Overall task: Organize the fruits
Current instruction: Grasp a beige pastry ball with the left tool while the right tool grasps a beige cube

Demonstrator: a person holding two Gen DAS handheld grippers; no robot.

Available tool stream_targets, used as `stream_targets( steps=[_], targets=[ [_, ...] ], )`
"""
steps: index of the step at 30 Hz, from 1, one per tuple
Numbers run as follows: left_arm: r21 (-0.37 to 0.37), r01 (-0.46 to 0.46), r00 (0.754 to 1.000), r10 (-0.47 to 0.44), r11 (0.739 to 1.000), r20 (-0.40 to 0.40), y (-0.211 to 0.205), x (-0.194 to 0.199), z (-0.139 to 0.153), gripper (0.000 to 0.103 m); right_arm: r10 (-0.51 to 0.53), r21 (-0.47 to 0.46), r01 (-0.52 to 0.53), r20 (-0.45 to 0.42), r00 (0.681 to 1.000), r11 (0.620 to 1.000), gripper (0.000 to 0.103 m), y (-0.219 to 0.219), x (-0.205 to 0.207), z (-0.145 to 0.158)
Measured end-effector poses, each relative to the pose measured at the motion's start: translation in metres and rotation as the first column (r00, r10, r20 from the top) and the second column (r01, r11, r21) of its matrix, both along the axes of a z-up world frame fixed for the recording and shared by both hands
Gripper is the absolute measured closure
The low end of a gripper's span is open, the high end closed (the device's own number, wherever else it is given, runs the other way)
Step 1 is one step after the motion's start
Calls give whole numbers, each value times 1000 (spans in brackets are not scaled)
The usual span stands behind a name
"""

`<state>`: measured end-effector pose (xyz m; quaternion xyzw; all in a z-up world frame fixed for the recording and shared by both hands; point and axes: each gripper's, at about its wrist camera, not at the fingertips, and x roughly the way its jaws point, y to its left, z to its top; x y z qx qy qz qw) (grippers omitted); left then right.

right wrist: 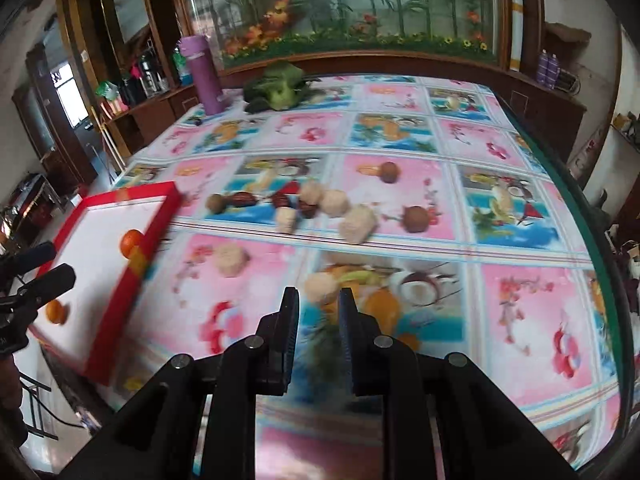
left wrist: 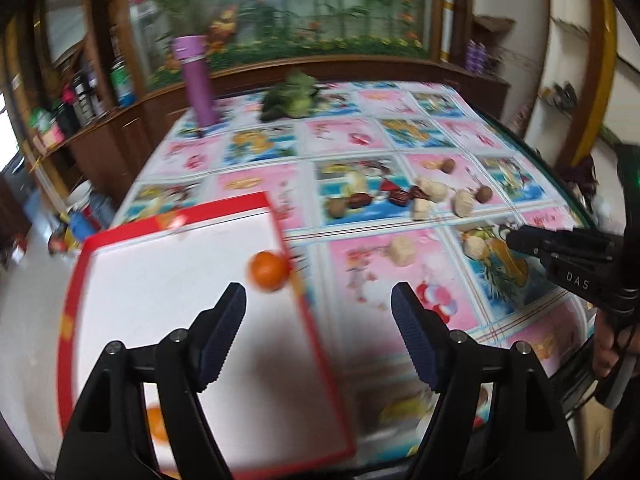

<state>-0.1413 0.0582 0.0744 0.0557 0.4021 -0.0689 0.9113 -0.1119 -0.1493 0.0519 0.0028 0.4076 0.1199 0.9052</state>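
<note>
Two small oranges [right wrist: 131, 243] already sit in the red-rimmed tray [right wrist: 120, 304] at nine o'clock, beneath the wide-open, empty left gripper [left wrist: 318, 312]. Pale lumps [right wrist: 357, 223], brown round fruits [right wrist: 414, 219] and dark dates [right wrist: 243, 199] lie scattered at twelve o'clock, unsorted. The right gripper [right wrist: 318, 312], narrowly parted, holds nothing.

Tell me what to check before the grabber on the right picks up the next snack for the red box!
1. Right gripper empty: ok, nothing between its fingers.
2. Right gripper wide enough for the beige piece just ahead: not ok, the gap looks narrow.
3. Space in the red box: ok, only two oranges inside.
4. Left gripper clear of the fruit: ok, open and empty over the box.
5. Beige piece sits loose: cannot tell, it is blurred.
</note>
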Motion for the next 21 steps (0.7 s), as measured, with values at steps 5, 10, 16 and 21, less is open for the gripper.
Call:
stream_targets(
  steps=[5,10,16,21],
  targets=[
    [-4,38,995,-38,999,-87,-22,32,-28,28,75,18,-74,-69,995,997,84,14,17,-13],
    [-8,39,994,-40,999,-102,-30,49,-36,28,68,-9,-70,-109,992,998,84,14,32,-24],
    [-16,67,990,-69,998,-126,-47,66,-43,28,57,-21,-60,-123,991,998,83,13,36,-28],
    [-26,89,982,-92,996,-165,-58,74,-55,36,78,-24,-83,-167,983,996,83,17,36,-35]
  ],
)
